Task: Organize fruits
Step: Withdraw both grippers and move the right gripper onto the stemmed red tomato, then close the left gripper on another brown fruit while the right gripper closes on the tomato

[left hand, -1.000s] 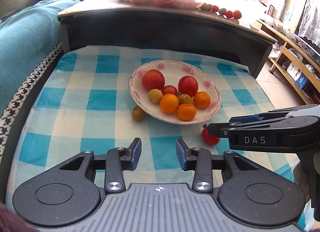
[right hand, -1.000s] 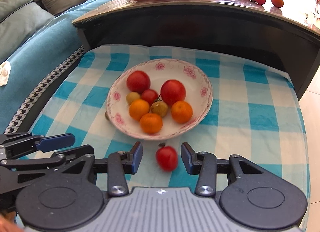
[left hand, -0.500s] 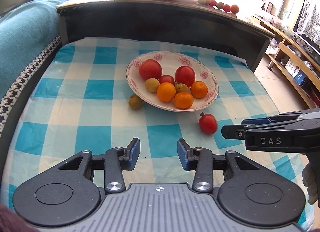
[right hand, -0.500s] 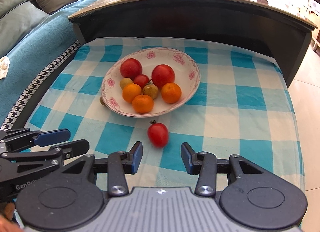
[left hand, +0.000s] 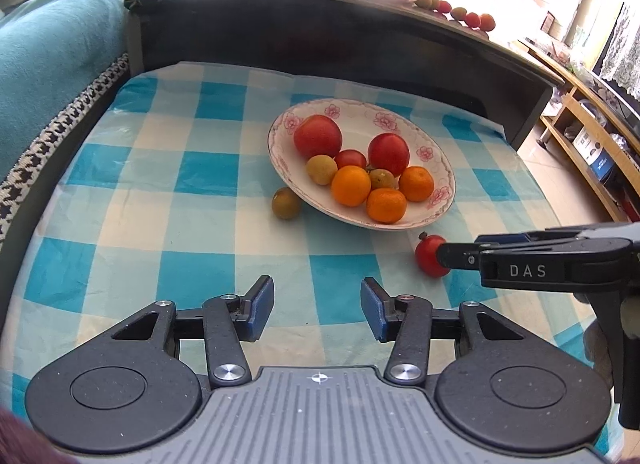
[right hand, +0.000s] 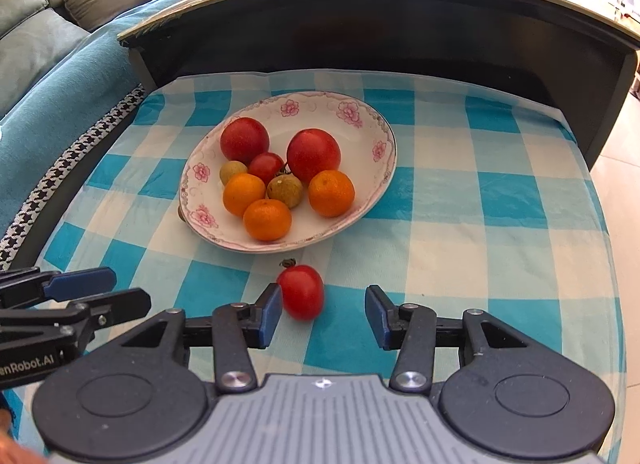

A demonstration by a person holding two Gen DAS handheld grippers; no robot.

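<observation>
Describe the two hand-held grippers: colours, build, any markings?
Both match. The left hand-held gripper and right hand-held gripper have black linkage arms with silver pivot bolts, blue pads on the fingertips, two round black discs, and a ribbed grey centre plate with a small cross mark. From the side, the right one reads "DAS", the left "...enRobot.AI". No cables visible.

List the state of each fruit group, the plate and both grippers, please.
plate: upright, holding fruit
loose tomato: on the cloth, between the right gripper's fingers, not gripped
loose brown fruit: on the cloth beside the plate
right gripper: opening
left gripper: opening, nothing between
</observation>
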